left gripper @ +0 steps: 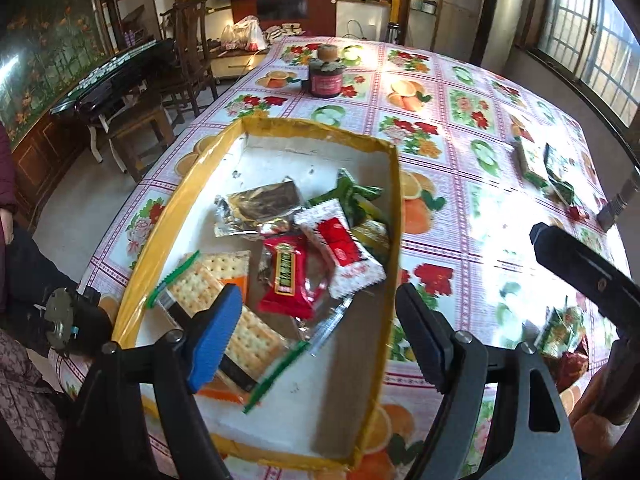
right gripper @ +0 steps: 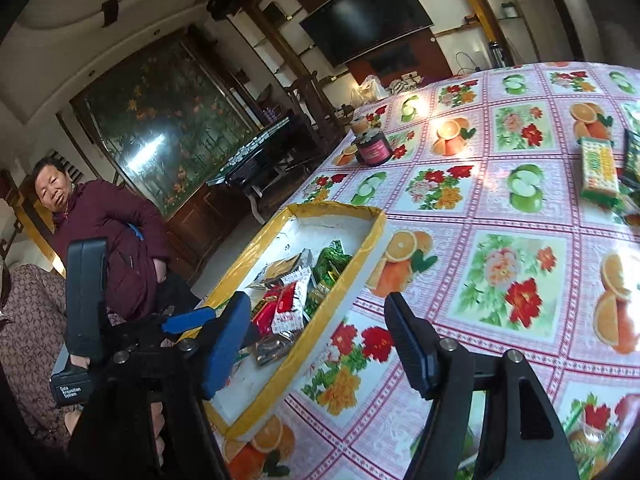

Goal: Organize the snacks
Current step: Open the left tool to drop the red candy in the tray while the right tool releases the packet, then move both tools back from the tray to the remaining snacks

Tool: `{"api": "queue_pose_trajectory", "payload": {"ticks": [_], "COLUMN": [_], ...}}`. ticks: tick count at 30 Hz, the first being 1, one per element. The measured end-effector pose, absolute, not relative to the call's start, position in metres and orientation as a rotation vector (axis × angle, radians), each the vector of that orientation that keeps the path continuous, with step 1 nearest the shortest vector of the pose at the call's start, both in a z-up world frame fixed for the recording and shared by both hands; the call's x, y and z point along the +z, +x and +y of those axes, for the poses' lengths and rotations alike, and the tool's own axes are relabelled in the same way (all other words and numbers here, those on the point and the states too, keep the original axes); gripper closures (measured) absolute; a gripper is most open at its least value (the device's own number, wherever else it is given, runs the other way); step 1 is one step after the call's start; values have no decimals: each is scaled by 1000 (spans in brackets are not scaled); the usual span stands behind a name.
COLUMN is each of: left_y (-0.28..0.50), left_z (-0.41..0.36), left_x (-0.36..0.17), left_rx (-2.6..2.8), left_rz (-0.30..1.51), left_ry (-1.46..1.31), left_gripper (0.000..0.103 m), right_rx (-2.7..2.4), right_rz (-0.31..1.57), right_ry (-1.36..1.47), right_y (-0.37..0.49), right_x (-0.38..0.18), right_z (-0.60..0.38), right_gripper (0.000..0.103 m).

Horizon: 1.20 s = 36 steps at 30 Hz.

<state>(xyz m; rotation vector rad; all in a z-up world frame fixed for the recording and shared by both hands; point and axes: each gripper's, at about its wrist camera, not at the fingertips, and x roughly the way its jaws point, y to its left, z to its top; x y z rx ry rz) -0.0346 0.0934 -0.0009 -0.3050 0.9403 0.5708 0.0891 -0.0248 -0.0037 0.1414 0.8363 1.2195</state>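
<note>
A yellow-rimmed white tray (left gripper: 394,216) sits on the floral tablecloth; it also shows in the right wrist view (right gripper: 360,264). It holds several snack packets: a cracker pack (left gripper: 216,276), a red packet (left gripper: 290,280), a white-and-red packet (left gripper: 344,252), a silver packet (left gripper: 260,208) and green packets (left gripper: 356,196). My left gripper (left gripper: 316,340) is open and empty just above the tray's near end. My right gripper (right gripper: 316,344) is open and empty over the tray's near right rim. More green snack packets (right gripper: 598,170) lie far right on the table; they also show in the left wrist view (left gripper: 546,164).
A dark red jar (left gripper: 325,78) with a small round thing behind it stands at the table's far side. A green packet (left gripper: 560,328) lies near my right gripper's body. A person in a maroon coat (right gripper: 112,236) sits left of the table. Chairs and a dark side table stand beyond.
</note>
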Motion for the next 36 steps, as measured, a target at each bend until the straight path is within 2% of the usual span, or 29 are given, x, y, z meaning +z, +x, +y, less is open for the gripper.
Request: {"api": "queue_pose_trajectory", "payload": {"ticks": [9, 13, 16, 17, 20, 21, 23, 25, 29, 32, 36], "left_y": [-32, -31, -28, -26, -23, -22, -19, -16, -12, -10, -7], "left_z": [59, 43, 22, 13, -6, -10, -20, -28, -39, -41, -39], "left_x": [2, 4, 5, 5, 4, 3, -1, -4, -8, -13, -23], "left_rx": [532, 481, 417, 402, 364, 358, 335, 321, 297, 289, 279], "left_rz": [949, 940, 936, 941, 947, 949, 963, 979, 989, 1002, 1030], "left_ry": [-266, -311, -314, -297, -264, -262, -253, -241, -214, -204, -214], "left_gripper": [23, 23, 23, 23, 23, 23, 23, 23, 23, 23, 23], "right_rx": [1178, 1188, 1197, 1194, 1145, 1094, 1006, 985, 956, 952, 876], "right_rz": [788, 667, 469, 342, 6, -109, -202, -160, 182, 414, 536], "right_ry": [229, 350, 473, 542, 638, 647, 632, 611, 466, 446, 353], "right_y": [80, 75, 64, 55, 24, 12, 0, 5, 38, 58, 59], "right_x": [-1, 12, 27, 34, 50, 55, 63, 70, 73, 49, 27], "right_z": [-81, -117, -154, -176, -229, -246, -263, -266, -247, -241, -240], "right_gripper": [32, 27, 25, 24, 15, 6, 5, 5, 5, 5, 5]}}
